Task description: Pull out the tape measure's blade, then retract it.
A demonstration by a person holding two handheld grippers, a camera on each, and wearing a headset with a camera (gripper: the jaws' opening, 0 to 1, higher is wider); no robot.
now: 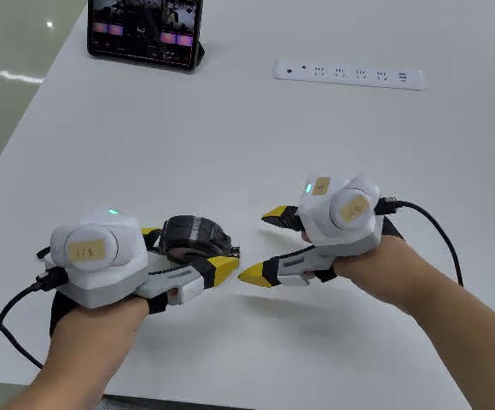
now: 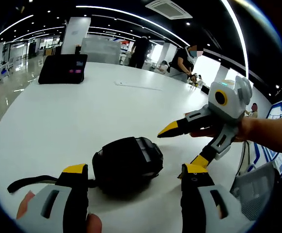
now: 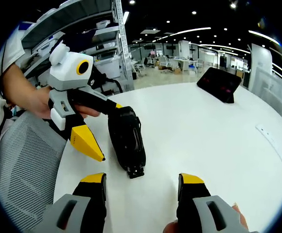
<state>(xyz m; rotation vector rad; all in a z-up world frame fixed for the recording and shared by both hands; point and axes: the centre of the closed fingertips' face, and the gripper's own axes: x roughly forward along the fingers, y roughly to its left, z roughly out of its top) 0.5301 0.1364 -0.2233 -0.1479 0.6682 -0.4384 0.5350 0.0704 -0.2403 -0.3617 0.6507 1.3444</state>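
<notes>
A white table [image 1: 230, 137] takes up most of the head view, with a dark tablet [image 1: 145, 30] propped at the upper left of the frame and a white power strip [image 1: 348, 74] lying at the upper right. At the lower left, the person's left hand [image 1: 90, 329] holds the left tongs [image 1: 186, 249], which are spread wide around a black tape measure [image 1: 192, 235] resting on the table. In the left gripper view the tape measure sits low in the centre of the frame between the two yellow-tipped jaws, with a clear gap on its right side, and a black strap [image 2: 29, 182] trails from it toward the lower left. At the lower right of the head view, the right hand [image 1: 384, 269] holds the right tongs [image 1: 263, 243], also spread apart and gripping nothing, their tips pointing left toward the tape measure and just beside it. In the right gripper view the tape measure lies left of centre, with a small tab at its lower end, just above the right tongs' own parted jaws. A black cable [image 1: 435, 226] runs from the right tongs toward the right edge of the head view.
</notes>
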